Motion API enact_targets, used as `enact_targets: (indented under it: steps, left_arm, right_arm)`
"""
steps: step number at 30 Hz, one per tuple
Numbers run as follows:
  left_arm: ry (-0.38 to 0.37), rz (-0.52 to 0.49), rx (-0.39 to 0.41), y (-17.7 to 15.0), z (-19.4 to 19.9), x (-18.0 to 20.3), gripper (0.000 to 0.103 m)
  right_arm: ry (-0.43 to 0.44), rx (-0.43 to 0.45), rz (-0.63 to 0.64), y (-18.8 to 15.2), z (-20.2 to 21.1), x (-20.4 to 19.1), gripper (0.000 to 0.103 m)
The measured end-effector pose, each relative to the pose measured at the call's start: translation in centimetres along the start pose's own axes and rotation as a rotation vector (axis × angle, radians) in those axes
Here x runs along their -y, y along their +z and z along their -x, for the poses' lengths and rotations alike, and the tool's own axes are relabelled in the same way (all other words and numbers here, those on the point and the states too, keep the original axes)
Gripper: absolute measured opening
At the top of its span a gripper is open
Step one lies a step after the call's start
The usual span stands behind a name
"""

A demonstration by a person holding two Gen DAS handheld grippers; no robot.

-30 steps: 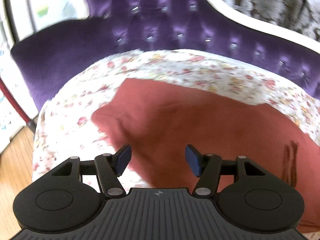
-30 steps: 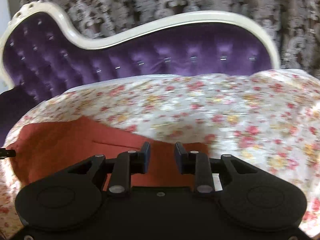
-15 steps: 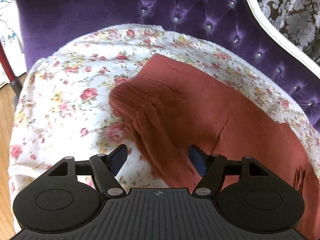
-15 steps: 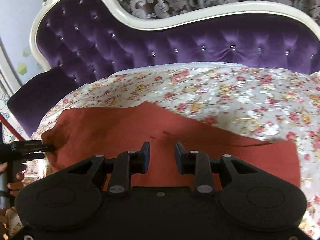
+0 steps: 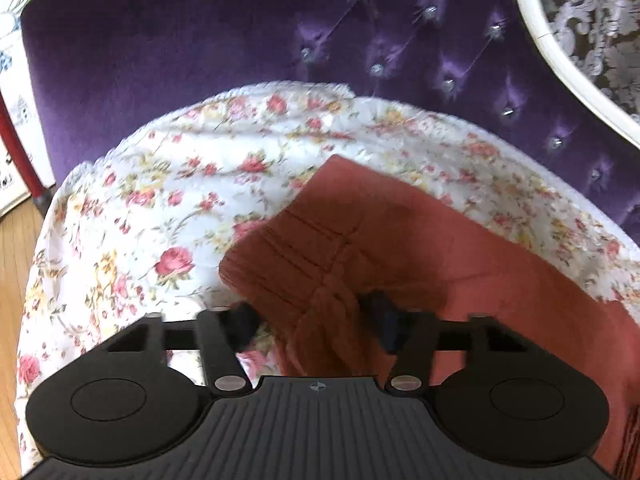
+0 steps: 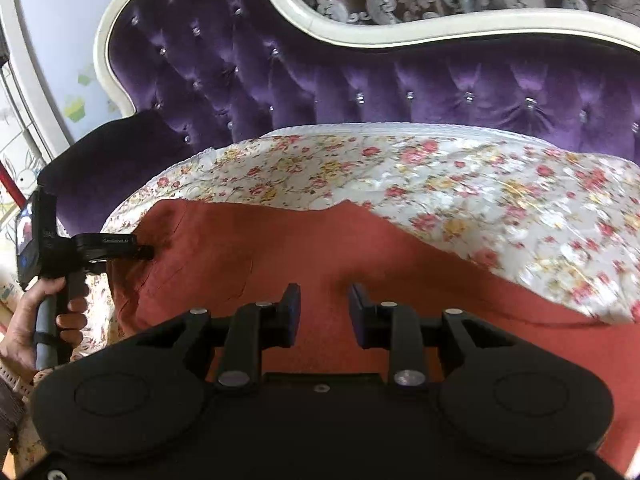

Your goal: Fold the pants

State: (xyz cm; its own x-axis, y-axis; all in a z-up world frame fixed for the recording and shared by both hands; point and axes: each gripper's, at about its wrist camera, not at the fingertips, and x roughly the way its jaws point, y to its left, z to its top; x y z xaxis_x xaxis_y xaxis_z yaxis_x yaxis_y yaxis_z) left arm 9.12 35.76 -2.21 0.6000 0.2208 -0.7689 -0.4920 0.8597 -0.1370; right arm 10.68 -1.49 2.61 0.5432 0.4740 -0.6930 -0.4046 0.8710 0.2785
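Observation:
Rust-red pants (image 5: 400,240) lie flat on a floral sheet (image 5: 160,200). Their stitched waistband end points left in the left wrist view. My left gripper (image 5: 312,316) sits low over that end. Its jaws are closing, with bunched waistband cloth between them, and a strip of sheet still shows beside the left finger. In the right wrist view the pants (image 6: 280,248) stretch across, and the left gripper (image 6: 146,252) touches their left edge, held by a hand (image 6: 48,304). My right gripper (image 6: 324,308) hovers over the middle of the pants. Its jaws are closing slightly and hold nothing.
The sheet (image 6: 480,184) covers the seat of a purple tufted sofa (image 6: 400,80) with a white carved frame (image 6: 360,36). A fold of sheet overlaps the pants at the right. The sofa arm (image 5: 160,60) rises behind the left gripper, and wooden floor (image 5: 16,280) shows at far left.
The left gripper dropped toward the waistband end, widened, then narrowed around the bunched cloth. The right gripper slid left along the pants, bringing the left gripper and hand into its view.

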Motion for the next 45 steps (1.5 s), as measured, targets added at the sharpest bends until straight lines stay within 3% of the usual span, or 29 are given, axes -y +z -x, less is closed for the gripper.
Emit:
enact_targets:
  steps: [1, 3, 4, 5, 10, 11, 13, 14, 17, 23, 27, 28, 31, 32, 39, 42, 43, 45]
  left_arm:
    - [0.004, -0.010, 0.010, -0.1, 0.2, 0.2, 0.040]
    - [0.022, -0.055, 0.037, -0.3, 0.5, 0.9, 0.035]
    - [0.036, -0.073, 0.048, -0.3, 0.5, 1.2, 0.027]
    - [0.058, -0.092, 0.059, -0.3, 0.7, 1.4, 0.025]
    - [0.010, -0.043, 0.034, 0.0, 0.6, 0.2, 0.026]
    - [-0.003, -0.024, 0.029, 0.1, 0.6, -0.1, 0.030]
    - [-0.028, 0.014, 0.013, 0.3, 0.5, -0.9, 0.037]
    - [-0.040, 0.041, 0.001, 0.4, 0.3, -1.4, 0.049]
    - [-0.096, 0.103, -0.029, 0.5, -0.2, -2.4, 0.070]
    - [-0.121, 0.071, -0.055, 0.9, -0.9, -1.7, 0.087]
    - [-0.097, 0.076, -0.054, 1.0, -1.0, -1.7, 0.087]
    - [-0.105, 0.098, -0.050, 1.1, -1.1, -2.0, 0.085]
    - [-0.061, 0.065, -0.015, 1.4, -1.0, -2.1, 0.036]
    - [-0.080, 0.059, -0.009, 1.5, -0.8, -2.1, 0.030]
    - [-0.061, -0.038, 0.074, 1.9, 3.0, 0.3, 0.021]
    - [-0.077, -0.100, 0.135, 2.4, 6.0, 2.1, 0.020]
    - [-0.066, -0.130, 0.156, 2.5, 7.2, 3.1, 0.020]
    - [-0.057, -0.204, 0.208, 2.4, 9.8, 5.1, 0.020]
  right_arm:
    - [0.003, -0.003, 0.005, 0.5, -0.9, -0.1, 0.034]
    - [0.025, -0.023, 0.015, 1.5, -3.1, -0.2, 0.019]
    - [0.024, -0.029, 0.023, 1.9, -4.3, -0.3, 0.018]
    - [0.008, -0.033, 0.035, 2.4, -5.7, -0.4, 0.018]
    - [-0.083, -0.122, -0.011, 3.2, -12.4, 0.9, 0.016]
    - [-0.080, -0.097, -0.043, 3.2, -12.7, 1.5, 0.007]
    - [-0.063, -0.106, -0.108, 3.8, -12.8, 2.2, 0.007]
    - [-0.056, -0.112, -0.133, 3.9, -12.6, 2.4, 0.008]
    - [-0.040, -0.111, -0.113, 3.6, -11.5, 1.9, 0.017]
    - [0.063, -0.091, -0.104, 2.3, -7.8, 0.6, 0.018]
    - [0.091, -0.079, -0.058, 1.3, -4.9, -0.6, 0.020]
    - [0.096, -0.081, -0.045, 0.9, -4.4, -0.9, 0.020]
    - [0.114, -0.096, -0.026, -0.4, -3.3, -1.4, 0.021]
    - [0.119, -0.101, -0.020, -0.8, -3.2, -1.6, 0.021]
    - [0.116, -0.095, -0.051, -3.5, -2.2, -1.7, 0.021]
    - [0.146, -0.228, 0.000, -5.6, -4.7, -2.7, 0.020]
    - [0.137, -0.182, 0.015, -6.0, -4.5, -2.8, 0.014]
    - [0.169, -0.175, 0.016, -5.7, -3.9, -2.7, 0.019]
